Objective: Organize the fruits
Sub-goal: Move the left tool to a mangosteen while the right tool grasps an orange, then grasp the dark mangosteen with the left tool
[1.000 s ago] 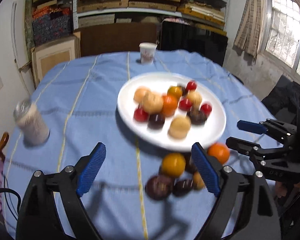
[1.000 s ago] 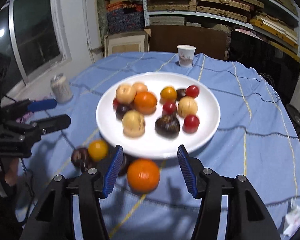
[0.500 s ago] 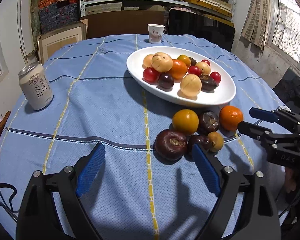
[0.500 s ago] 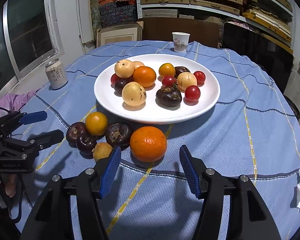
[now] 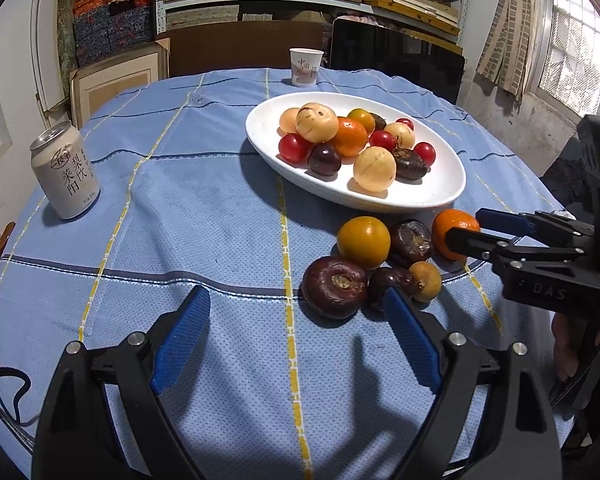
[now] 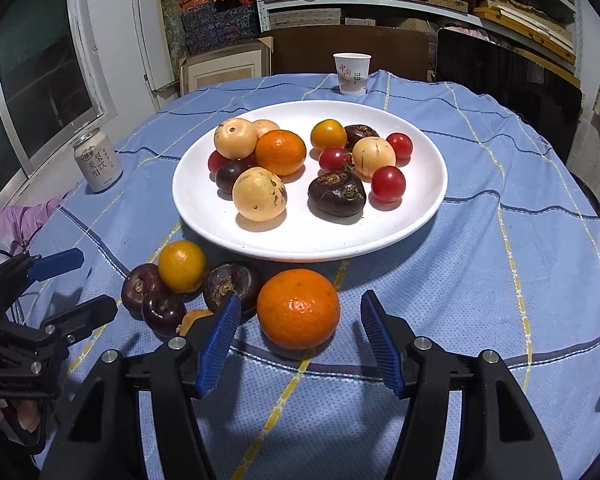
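a: where's the round orange mandarin [image 6: 298, 308]?

b: on the blue checked tablecloth [image 6: 500, 280], just in front of the white oval plate [image 6: 428, 208], between the spread blue pads of the right gripper [image 6: 296, 340], which don't touch it.

a: and the left gripper [image 5: 296, 344]?

b: fingers wide apart, empty, near the dark purple round fruit [image 5: 334, 286].

a: risks?

b: the mandarin sits close to a wrinkled dark fruit [image 6: 230, 286]. the left-side pad could nudge that fruit, or a shallow pinch could squirt the mandarin against the plate's rim.
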The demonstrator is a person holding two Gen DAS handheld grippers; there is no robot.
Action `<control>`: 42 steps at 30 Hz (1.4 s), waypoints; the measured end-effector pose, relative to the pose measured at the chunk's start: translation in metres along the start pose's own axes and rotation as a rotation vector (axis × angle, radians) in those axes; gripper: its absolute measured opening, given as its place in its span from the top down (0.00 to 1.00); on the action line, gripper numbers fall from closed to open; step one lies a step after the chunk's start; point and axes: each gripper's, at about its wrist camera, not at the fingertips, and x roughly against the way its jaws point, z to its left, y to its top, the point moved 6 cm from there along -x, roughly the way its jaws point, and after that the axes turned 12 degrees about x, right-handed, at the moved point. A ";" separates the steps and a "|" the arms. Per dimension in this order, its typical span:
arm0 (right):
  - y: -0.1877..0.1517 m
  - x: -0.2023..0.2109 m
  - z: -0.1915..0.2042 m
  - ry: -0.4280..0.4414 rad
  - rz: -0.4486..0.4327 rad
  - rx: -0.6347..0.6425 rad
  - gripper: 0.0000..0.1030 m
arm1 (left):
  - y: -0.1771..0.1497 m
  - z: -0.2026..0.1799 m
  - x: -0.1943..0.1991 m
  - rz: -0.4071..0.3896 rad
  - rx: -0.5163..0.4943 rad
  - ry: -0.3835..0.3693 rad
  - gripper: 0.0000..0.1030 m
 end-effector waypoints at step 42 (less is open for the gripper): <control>-0.018 0.016 -0.020 0.094 -0.099 -0.133 0.56 | 0.002 -0.018 -0.039 0.065 -0.164 0.151 0.36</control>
